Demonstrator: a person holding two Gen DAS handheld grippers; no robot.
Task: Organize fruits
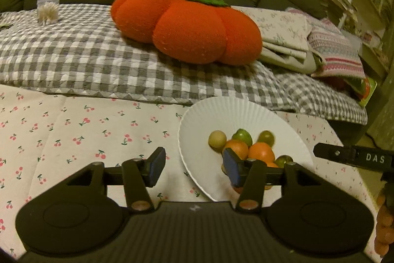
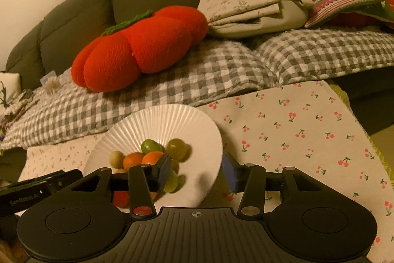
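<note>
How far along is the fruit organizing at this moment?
Done, apparently: a pile of orange and green fruits sits gathered on the white fluted plate. In hand: nothing; the left gripper and right gripper both stand open and empty beside the plate. Left: no loose fruit shows on the cherry-print cloth, so little seems to remain.

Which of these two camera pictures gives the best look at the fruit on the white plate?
The right wrist view: the fruit pile lies mostly open on the white plate, with only one of the fingers across its near edge. In the left wrist view the pile shows too, but a finger hides more of it.
</note>
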